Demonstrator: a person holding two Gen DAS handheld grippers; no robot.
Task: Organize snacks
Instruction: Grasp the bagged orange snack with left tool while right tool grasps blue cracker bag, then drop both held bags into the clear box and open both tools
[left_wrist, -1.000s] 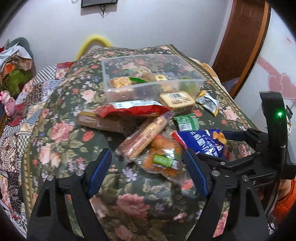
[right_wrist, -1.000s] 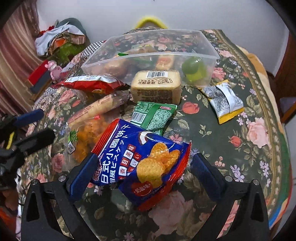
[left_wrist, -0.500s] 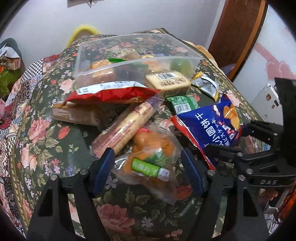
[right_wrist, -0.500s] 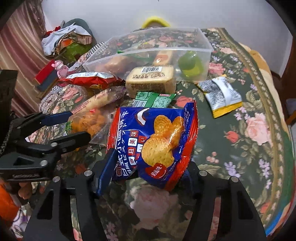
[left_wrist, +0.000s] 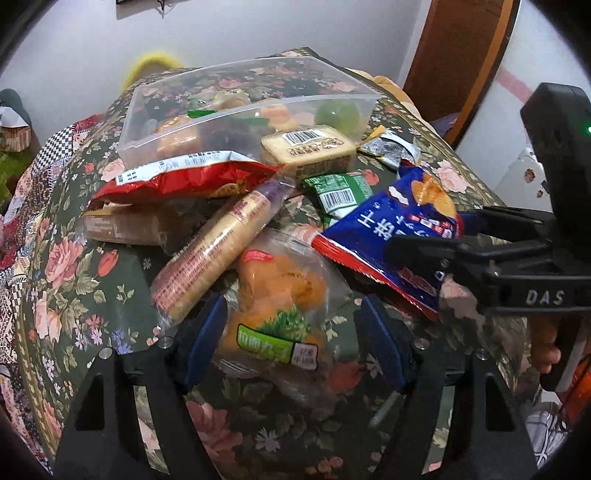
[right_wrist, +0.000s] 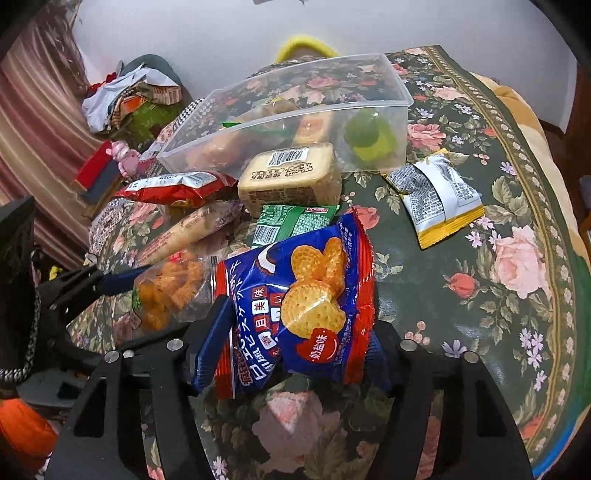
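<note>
The right hand-held gripper (right_wrist: 291, 354), clenched on the blue bag (right_wrist: 303, 306), should carry it level over the bin (right_wrist: 369, 107) rim, while the left hand-held gripper (left_wrist: 291, 347) is released around the orange pack (left_wrist: 277, 314).

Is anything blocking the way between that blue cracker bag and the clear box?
The right gripper holds the blue cracker bag lifted. Between it and the clear box lie a green packet and a tan wrapped block, both low on the table.
</note>
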